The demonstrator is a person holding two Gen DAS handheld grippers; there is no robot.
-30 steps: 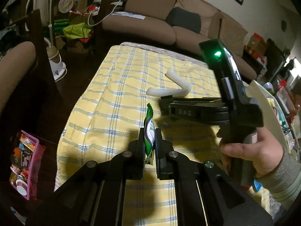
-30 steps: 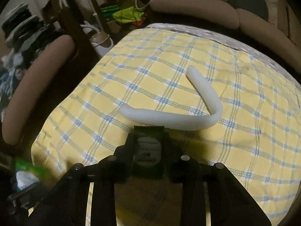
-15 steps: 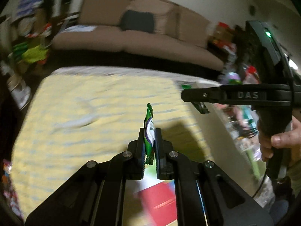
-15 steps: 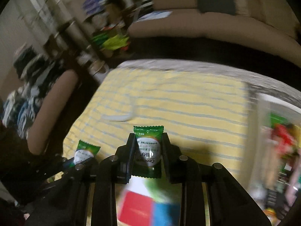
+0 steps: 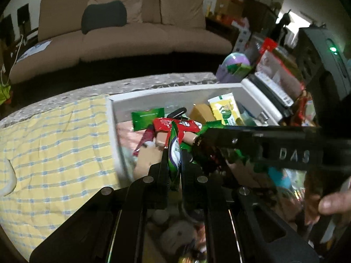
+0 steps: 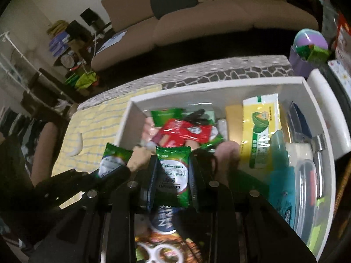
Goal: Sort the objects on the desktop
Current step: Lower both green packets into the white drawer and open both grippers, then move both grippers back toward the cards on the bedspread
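Both tongs are over the white plastic bin (image 6: 316,100) now, so the drop is straight down. Left tongs (image 5: 174,164) pinch a green foil sachet (image 5: 174,151) edge-on, right tongs (image 6: 172,175) clamp its twin sachet (image 6: 173,175) flat (neither looks nearer).

"DAS" stands on the right tongs' (image 5: 198,141) arm; "Centrum" on its green sachet (image 6: 172,179)

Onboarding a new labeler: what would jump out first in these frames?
The white bin, crammed with snack packs and odds and ends, fills the right half of both views beside the yellow checked cloth. Each gripper is shut on a green sachet over that bin: the left gripper holds its sachet edge-on, the right gripper shows its sachet face-on. A brown sofa spans the background.
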